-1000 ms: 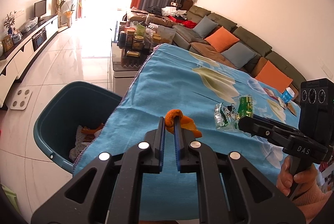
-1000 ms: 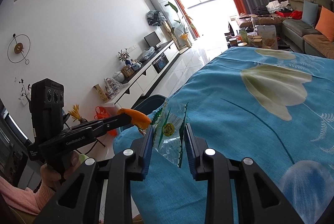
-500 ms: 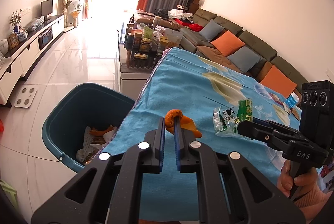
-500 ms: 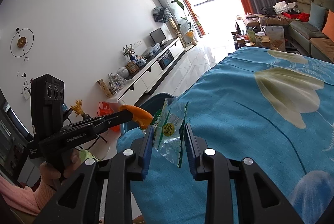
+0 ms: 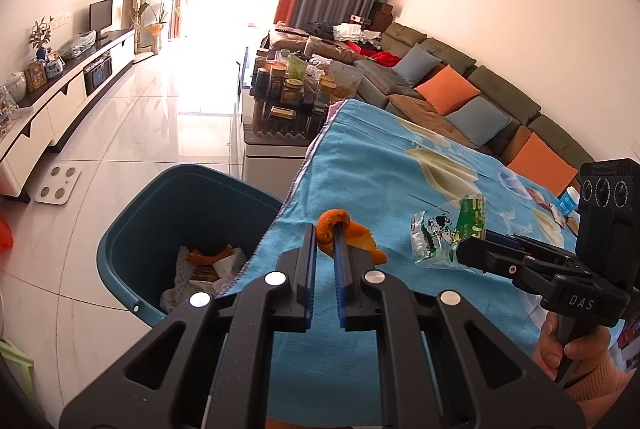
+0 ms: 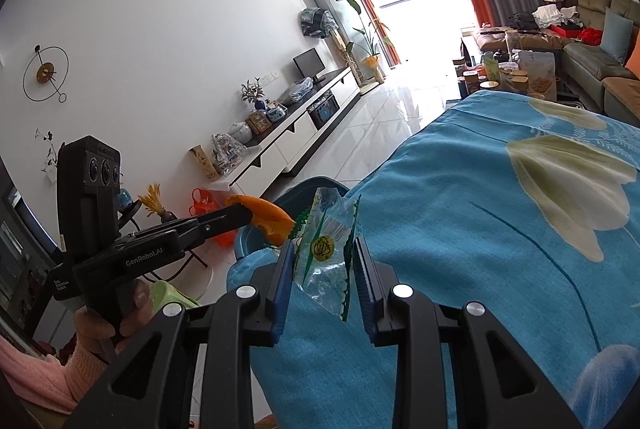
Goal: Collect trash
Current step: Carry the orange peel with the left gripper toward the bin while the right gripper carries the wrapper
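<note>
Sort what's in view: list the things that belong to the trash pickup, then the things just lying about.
Job:
- orange peel, in the left gripper
- clear snack wrapper, in the right gripper
- teal bin, trash already inside

Lying about:
- jars on the side table
- sofa cushions
- floor scale

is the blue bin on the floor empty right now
No, the blue bin already holds crumpled white paper and a piece of orange peel.

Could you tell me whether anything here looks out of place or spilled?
Nothing spilled. The curled orange peel and the clear plastic wrapper are gripped above the blue cloth-covered table, not yet in the teal bin.
</note>
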Demonstrator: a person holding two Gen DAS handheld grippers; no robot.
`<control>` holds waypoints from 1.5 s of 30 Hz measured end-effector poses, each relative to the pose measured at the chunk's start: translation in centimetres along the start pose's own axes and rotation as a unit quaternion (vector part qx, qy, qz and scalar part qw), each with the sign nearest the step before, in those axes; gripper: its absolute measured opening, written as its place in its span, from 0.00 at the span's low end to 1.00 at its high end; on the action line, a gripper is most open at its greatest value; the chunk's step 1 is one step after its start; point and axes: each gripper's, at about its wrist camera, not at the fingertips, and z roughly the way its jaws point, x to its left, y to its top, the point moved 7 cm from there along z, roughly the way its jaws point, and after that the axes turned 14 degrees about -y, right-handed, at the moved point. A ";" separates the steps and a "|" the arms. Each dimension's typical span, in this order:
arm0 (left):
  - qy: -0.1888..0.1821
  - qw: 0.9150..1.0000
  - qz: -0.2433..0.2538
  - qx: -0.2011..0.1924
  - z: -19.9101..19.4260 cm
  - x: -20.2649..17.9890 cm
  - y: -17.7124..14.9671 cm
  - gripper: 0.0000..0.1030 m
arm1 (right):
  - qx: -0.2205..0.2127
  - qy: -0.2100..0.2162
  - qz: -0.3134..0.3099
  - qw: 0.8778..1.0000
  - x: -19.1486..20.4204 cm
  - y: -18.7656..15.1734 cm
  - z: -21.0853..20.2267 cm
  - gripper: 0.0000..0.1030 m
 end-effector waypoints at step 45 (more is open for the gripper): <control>0.037 0.999 -0.021 -0.019 -0.6 2.1 0.5 0.08 | 0.014 0.022 -0.029 0.999 2.4 0.9 2.8 0.27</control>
